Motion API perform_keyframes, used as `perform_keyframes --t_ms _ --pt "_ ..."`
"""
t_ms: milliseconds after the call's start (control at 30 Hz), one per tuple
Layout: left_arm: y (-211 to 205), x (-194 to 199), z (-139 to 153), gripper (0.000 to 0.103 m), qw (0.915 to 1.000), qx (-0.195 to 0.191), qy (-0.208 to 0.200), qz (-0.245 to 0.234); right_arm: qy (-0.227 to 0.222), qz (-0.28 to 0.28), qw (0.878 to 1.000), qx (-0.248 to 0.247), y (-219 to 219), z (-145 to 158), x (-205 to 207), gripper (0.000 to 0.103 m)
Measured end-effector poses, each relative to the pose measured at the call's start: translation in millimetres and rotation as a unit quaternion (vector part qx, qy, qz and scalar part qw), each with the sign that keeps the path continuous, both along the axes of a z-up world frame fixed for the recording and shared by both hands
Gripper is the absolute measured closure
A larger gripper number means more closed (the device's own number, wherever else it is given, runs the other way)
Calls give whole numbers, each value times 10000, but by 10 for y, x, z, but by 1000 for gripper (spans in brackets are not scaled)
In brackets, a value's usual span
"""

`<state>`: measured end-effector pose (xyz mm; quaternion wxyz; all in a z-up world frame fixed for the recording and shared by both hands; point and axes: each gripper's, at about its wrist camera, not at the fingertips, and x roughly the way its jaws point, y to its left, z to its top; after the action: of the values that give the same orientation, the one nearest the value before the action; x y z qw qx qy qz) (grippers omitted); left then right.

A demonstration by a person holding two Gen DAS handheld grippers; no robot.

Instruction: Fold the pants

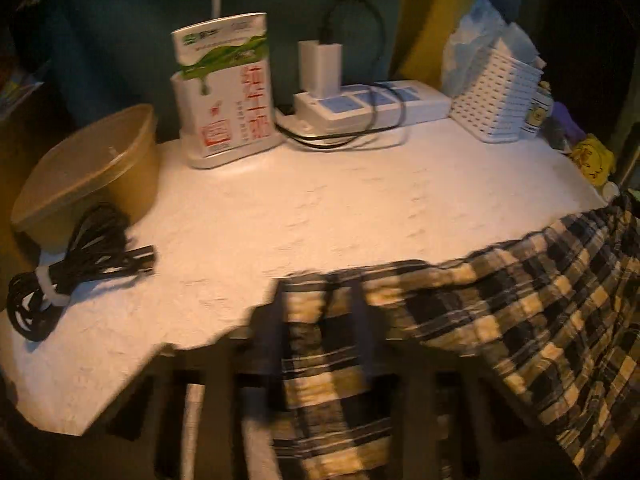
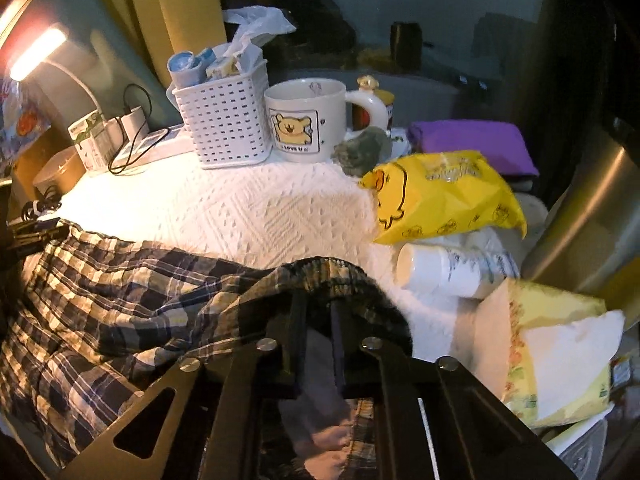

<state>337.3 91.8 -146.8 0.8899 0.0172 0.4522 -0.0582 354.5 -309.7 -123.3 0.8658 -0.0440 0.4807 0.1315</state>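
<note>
Tension matters here: we have both the left tongs [image 1: 320, 300] and the right tongs [image 2: 318, 312] pinching the plaid pants [image 2: 120, 300] draped over the near tabletop [image 1: 320, 208] edge, so we should lift evenly, clear of the mug [image 2: 306, 120].

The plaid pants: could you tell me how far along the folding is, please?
Early stage. Done: both grippers have hold of the plaid pants, the left gripper and right gripper each shut on an edge. In hand: the cloth hangs bunched over the white table cover. Left: no neat fold shows yet.
</note>
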Motion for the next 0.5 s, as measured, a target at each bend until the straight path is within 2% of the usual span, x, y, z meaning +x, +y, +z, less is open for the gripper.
perform_keyframes --t_ms 33,67,100,267,367,500 --pt "-52 -20 -2 98 9999 148 -21 -33 -82 34 9999 -57 21 29 -10 93" --pt "-133 -51 10 99 9989 463 -116 -39 -178 83 9997 -108 52 69 -24 93" --pt "-165 -50 24 99 9979 613 -205 -36 -272 154 9994 -143 85 116 -41 94" --pt "-56 -217 319 100 9948 618 -743 329 -714 703 9950 17 259 433 -104 94" --pt "-1 -280 599 100 9874 860 -1208 558 -872 817 9928 95 324 567 -67 94" --pt "120 -296 917 100 9764 1105 -1700 741 -1154 1049 9864 519 418 772 25 94"
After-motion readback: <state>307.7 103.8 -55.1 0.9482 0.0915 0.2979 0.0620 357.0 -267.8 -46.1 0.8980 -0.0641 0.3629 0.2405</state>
